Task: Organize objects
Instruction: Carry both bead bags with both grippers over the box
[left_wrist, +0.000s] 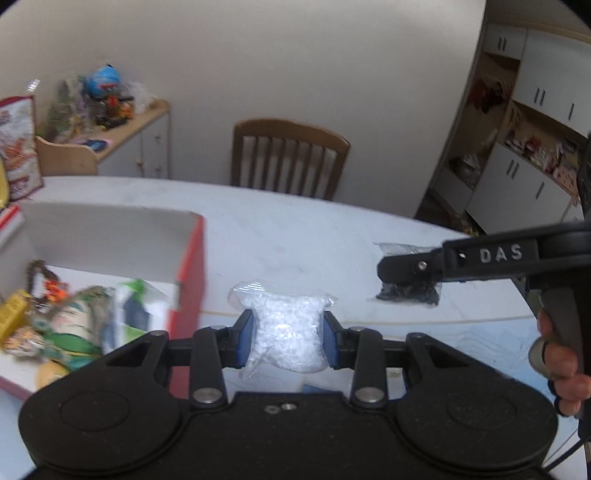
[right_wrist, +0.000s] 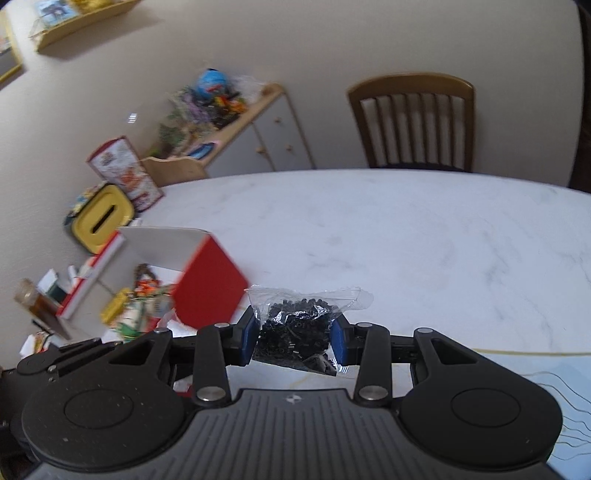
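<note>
The white counter lies bare toward its far edge. The red box (open, crowded) sits left. Left claw pinches a white-bead bag; right claw pinches a black-bead bag.

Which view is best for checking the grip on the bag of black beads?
Right wrist view: the bag of black beads sits centred between the right gripper's blue fingers, both contact sides visible. In the left wrist view the same bag is small, off to the right, and partly hidden behind that gripper seen side-on.
</note>
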